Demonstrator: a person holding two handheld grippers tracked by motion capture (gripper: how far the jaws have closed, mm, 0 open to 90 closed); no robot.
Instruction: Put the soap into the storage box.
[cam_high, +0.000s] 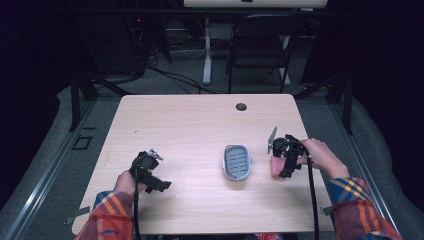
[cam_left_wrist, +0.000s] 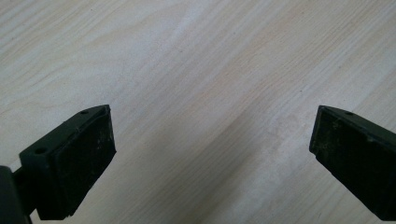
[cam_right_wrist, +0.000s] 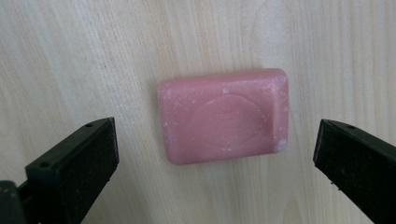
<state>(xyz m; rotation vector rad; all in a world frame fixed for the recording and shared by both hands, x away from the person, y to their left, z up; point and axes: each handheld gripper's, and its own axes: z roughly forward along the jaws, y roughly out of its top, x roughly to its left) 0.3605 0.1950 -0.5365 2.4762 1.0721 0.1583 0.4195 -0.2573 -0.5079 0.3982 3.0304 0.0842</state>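
My right gripper (cam_right_wrist: 215, 154) has its jaws spread wide, one at the lower left and one at the lower right of the right gripper view, and between them, slightly above centre of the frame, a pink bar of soap (cam_right_wrist: 223, 115) lies flat on the pale wooden table (cam_right_wrist: 70, 56). Neither jaw touches it; I judge I'm poised straight over it so the pads can close on its short ends. In the high view that gripper (cam_high: 284, 165) sits at the right of the frame, pointing down, with the soap (cam_high: 275, 167) peeking out beside it. Just to the left, near centre, a grey ribbed soap dish (cam_high: 236, 162) stands empty, which I take as the likely place for the bar. My left gripper (cam_left_wrist: 212, 154) is also wide open, holding nothing, over bare wood; in the high view it (cam_high: 150, 175) rests at the lower left, well apart from the dish, probably parked out of the way
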